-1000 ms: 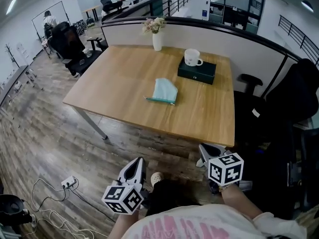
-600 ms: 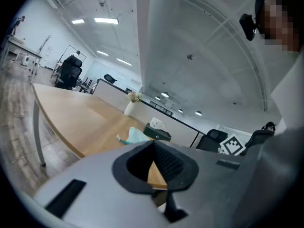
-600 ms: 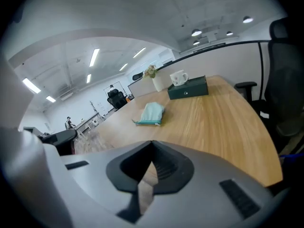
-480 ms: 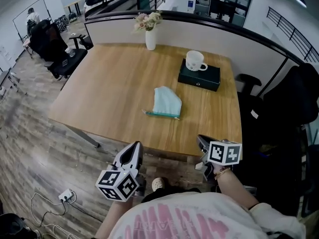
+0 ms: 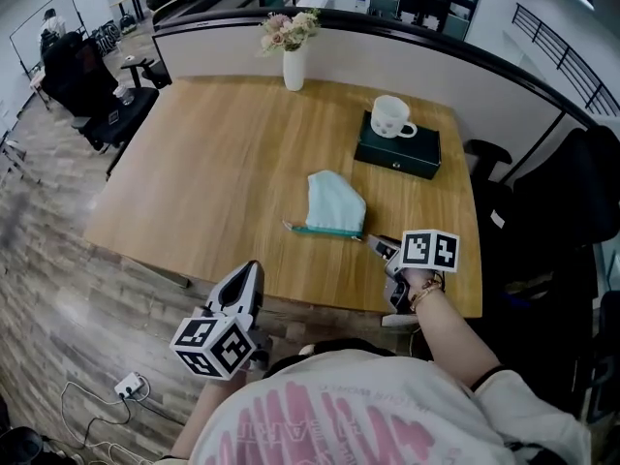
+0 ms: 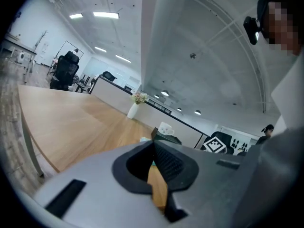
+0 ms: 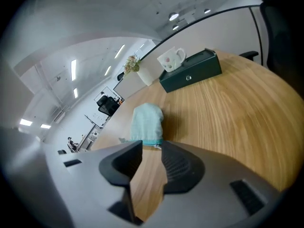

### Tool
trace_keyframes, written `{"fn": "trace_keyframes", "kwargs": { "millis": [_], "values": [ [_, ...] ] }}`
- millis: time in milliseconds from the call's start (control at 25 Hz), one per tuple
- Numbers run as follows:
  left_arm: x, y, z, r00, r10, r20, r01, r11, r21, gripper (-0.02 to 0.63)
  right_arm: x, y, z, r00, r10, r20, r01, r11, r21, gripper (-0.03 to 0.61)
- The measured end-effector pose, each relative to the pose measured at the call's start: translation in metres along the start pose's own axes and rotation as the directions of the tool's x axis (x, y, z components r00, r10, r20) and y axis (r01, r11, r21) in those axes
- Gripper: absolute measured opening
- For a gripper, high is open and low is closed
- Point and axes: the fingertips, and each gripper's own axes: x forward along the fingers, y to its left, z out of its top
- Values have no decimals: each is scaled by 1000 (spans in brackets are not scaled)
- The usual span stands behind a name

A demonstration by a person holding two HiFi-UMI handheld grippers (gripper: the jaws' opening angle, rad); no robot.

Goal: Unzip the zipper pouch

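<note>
**Head view: both grippers closing in on the pouch, nothing gripped yet**

The pale blue zipper pouch (image 5: pixel 335 201) lies flat a little right of centre in the frame, on the wooden surface (image 5: pixel 213 163). Its teal zipper band (image 5: pixel 325 229) runs along the edge nearest the person. The right gripper (image 5: pixel 376 246) hovers just beside the band's right end, close but apart from it. Its fingers have just been opening, and in the right gripper view they stand apart with only bare wood between them, the pouch (image 7: pixel 147 121) lying straight ahead. The left gripper (image 5: pixel 252 269) sits at lower left, off the surface's near edge and well apart from the pouch. Its fingers are pressed together on nothing.

A short tail sticks out at the band's left end and may be the pull tab, though it is too small to tell. To do this step well, I judge that one gripper should pin the fabric at the closed end of the zipper. The other should pinch the tab itself, not the cloth. The right fingers are already aligned with the band, so they suit the anchoring grip: lower them flat and close on the corner seam. The left fingers must open before reaching in. Pull along the band's line, low and level, or the light pouch will likely slide or bunch.
</note>
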Motion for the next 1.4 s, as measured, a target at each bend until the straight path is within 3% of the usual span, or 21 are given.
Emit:
{"fn": "trace_keyframes", "kwargs": {
  "millis": [200, 480, 640, 960, 1080, 1240, 1400],
  "values": [
    [5, 11, 15, 1000, 9, 15, -10, 1000, 17, 3, 34, -15, 7, 995, -21, -99, 20, 1000, -12, 185],
    [10, 20, 27, 999, 35, 33, -36, 999, 25, 3, 65, -17, 7, 984, 12, -179, -3, 999, 51, 199],
    [15, 17, 20, 999, 45, 18, -46, 999, 16, 3, 74, -13, 9, 986, 8, -168, 2, 998, 56, 182],
    [21, 4, 9, 995, 103, 11, -103, 994, -21, 3, 78, 8, -10, 977, 83, -195, -54, 987, 151, 42],
    [24, -4, 4, 993, 121, 10, -121, 992, -24, 3, 69, 31, -5, 967, 190, -171, -145, 959, 243, 23],
    [37, -15, 2, 994, 111, 7, -111, 994, -17, 3, 52, 70, 15, 932, 353, -81, -300, 878, 373, 17],
    [50, -39, 5, 999, 54, -1, -53, 998, 20, 3, 32, 98, 41, 899, 437, -26, -400, 844, 356, 14]
  ]
}}
